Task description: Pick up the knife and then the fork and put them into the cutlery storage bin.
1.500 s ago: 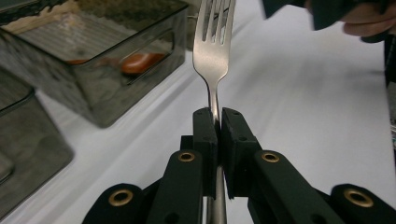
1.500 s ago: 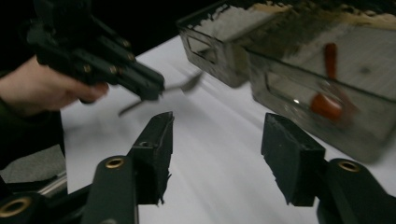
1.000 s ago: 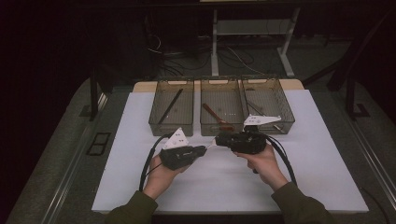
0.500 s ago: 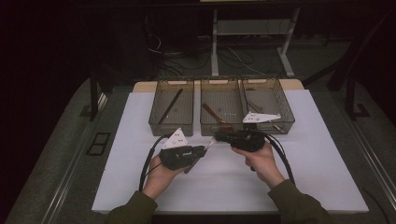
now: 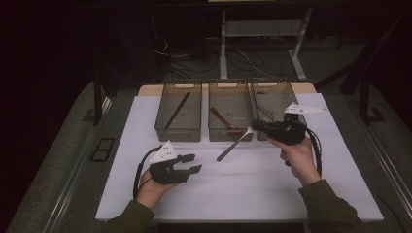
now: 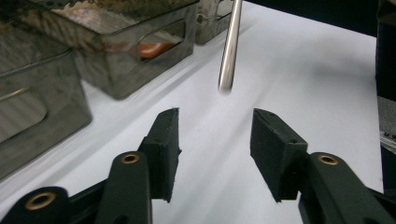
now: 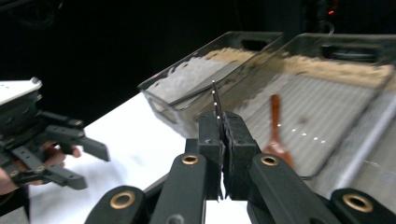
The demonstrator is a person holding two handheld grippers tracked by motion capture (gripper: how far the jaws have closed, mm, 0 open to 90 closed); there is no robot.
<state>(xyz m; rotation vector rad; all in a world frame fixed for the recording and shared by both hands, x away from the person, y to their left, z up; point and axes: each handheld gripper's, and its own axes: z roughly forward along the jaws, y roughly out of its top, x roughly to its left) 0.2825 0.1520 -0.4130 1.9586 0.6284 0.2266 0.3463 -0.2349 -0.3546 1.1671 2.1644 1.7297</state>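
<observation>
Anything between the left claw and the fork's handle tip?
Nothing: bare white table separates the open left claw from the fork, per the left gripper view.

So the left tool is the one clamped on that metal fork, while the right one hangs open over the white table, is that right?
Not quite: they are swapped. In the high view the right tool is clamped on the metal fork, and the left tool hangs open over the white table. The left gripper view shows its jaws apart with nothing between them.
</observation>
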